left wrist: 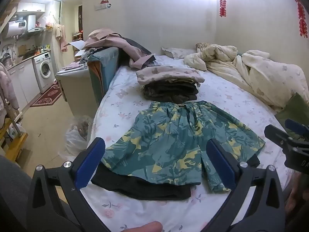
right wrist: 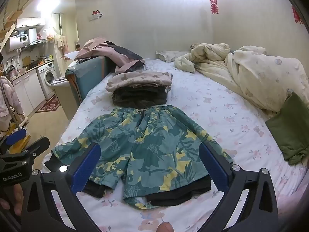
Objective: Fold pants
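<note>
Left wrist view: plastic bag [left wrist: 76, 135] of unclear contents beside bed [left wrist: 222, 100].

Shorts [left wrist: 179, 141] lie spread flat on the bed [left wrist: 222, 96], waistband toward the far side, legs toward the near edge. A second garment [left wrist: 139, 187] lies beneath them, showing past both leg hems. A stack of folded clothes [left wrist: 170, 85] sits directly behind the waistband, touching it. A bundled quilt [left wrist: 251, 71] lies right of the stack, a pillow [left wrist: 173, 52] behind. Washing machine [left wrist: 44, 69] stands off the bed, far left
</note>
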Available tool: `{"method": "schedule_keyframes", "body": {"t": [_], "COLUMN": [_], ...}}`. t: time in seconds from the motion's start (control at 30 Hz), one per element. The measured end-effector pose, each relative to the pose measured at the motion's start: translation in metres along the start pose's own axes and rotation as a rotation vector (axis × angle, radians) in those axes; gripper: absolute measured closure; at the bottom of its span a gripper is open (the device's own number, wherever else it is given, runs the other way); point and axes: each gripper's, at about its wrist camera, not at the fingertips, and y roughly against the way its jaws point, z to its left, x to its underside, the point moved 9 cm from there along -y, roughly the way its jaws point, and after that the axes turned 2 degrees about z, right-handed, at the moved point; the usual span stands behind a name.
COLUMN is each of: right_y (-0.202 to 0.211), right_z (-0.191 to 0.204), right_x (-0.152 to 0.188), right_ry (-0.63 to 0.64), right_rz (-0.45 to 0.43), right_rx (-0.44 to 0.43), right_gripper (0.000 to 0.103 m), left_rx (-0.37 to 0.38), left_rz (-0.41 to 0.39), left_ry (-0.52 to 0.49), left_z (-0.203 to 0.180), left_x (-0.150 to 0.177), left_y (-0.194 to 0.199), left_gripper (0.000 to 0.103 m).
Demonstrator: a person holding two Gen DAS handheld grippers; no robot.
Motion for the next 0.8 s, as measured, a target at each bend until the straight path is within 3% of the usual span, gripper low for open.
{"method": "schedule_keyframes", "body": {"t": [0.8], "right_y": [0.001], "right_z": [0.002], "right_x": [0.0], "right_ry": [0.012], "right_rz": [-0.007], "right_rx": [0.007], "right_gripper": [0.0], "left_rx": [-0.012], "left_rz": [0.001], "left_ry": [0.004], "left_z": [0.004], "left_x": [0.002], "left_y": [-0.002], "left_gripper": [0.0]}}
